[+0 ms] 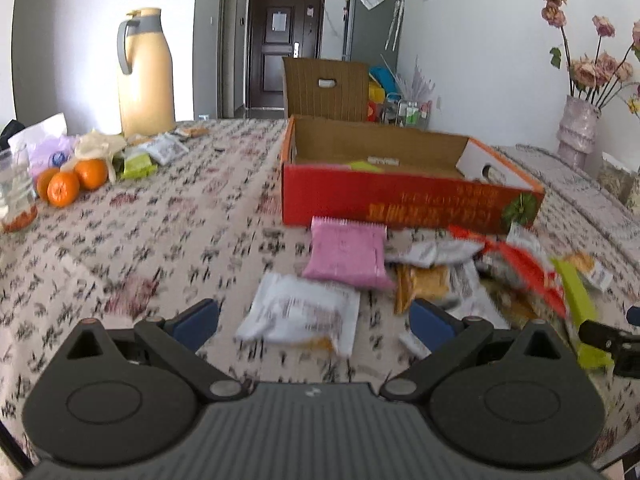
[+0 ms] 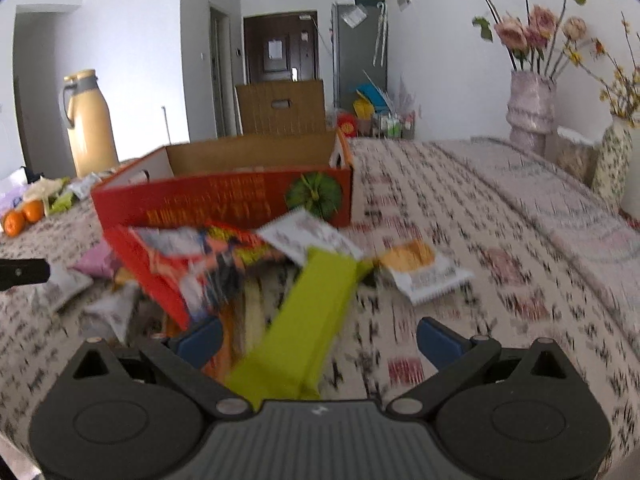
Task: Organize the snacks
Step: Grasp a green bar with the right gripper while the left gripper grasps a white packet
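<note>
A: Tabletop [image 1: 160,248] first: patterned cloth, wide and mostly bare on the near left. Far right of centre, an open red cardboard box [image 1: 400,196], nearly empty inside, near wall facing both cameras.

B: And the snacks?

A: Loose pile just in front of that near wall. Pink packet [image 1: 346,254] touching or almost touching the box; white packet [image 1: 304,312] nearer, lying flat; red bag [image 2: 168,268] to the right, tilted up across the others. Long green bar [image 2: 304,320] nearest the right gripper [image 2: 320,340].

B: Gripper states?

A: Left gripper [image 1: 314,322] spread wide, empty, white packet lying between and just beyond the blue pads [image 1: 200,320]. Right gripper also spread wide, green bar running up between the pads [image 2: 202,338] but clamped by neither. Heavy blur on the bar, so resting or sliding: cannot tell.

B: Best way to handle the step?

A: Probably one packet per gripper, then over the near wall into the box. For the bar, close across the narrow width, near the middle, not the end. For the white packet, come down flat and pinch an edge or the puffed middle gently; crinkly film likely slips. Lift clear of the box rim before moving far. Keep away from the oranges [image 1: 64,188] and flask [image 1: 146,76] at far left.
</note>
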A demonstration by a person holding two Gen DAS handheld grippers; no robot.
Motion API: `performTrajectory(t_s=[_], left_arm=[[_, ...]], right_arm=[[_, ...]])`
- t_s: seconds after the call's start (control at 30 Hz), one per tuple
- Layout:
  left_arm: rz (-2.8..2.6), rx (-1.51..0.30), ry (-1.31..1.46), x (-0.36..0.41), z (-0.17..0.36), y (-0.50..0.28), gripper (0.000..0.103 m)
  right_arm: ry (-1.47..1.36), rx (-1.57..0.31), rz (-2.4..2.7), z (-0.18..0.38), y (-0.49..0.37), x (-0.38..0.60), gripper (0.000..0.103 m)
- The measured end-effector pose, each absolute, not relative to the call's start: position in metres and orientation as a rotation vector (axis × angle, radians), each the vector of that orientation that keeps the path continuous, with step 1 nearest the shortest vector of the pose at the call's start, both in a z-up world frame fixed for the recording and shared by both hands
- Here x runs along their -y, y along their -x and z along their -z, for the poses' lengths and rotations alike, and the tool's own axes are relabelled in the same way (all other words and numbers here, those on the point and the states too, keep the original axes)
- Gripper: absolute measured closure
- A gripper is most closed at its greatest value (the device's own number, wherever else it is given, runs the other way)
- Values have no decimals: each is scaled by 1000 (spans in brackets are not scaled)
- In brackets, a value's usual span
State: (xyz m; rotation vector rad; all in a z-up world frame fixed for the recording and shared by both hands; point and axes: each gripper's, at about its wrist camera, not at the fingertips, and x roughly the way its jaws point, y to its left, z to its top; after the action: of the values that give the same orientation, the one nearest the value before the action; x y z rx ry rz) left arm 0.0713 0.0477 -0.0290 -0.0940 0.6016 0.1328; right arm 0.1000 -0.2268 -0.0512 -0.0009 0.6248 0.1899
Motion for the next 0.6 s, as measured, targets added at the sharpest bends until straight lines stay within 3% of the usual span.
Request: performTrajectory(t_s=[0.17, 0.3, 0.43, 0.6], left_arm=[[-134, -608, 102, -51, 33, -67, 0], [-129, -609, 95, -49, 33, -67, 0], [-134, -615, 91, -49, 34, -70, 0], [-145, -620, 97, -53, 36, -75, 0]], right_arm=[[-17, -622, -193, 53, -101, 230, 3], [-33, -631, -191, 54, -115, 229, 23], [-46, -652, -184, 59, -132, 225, 56], [0, -648, -175, 65, -133, 218, 61]])
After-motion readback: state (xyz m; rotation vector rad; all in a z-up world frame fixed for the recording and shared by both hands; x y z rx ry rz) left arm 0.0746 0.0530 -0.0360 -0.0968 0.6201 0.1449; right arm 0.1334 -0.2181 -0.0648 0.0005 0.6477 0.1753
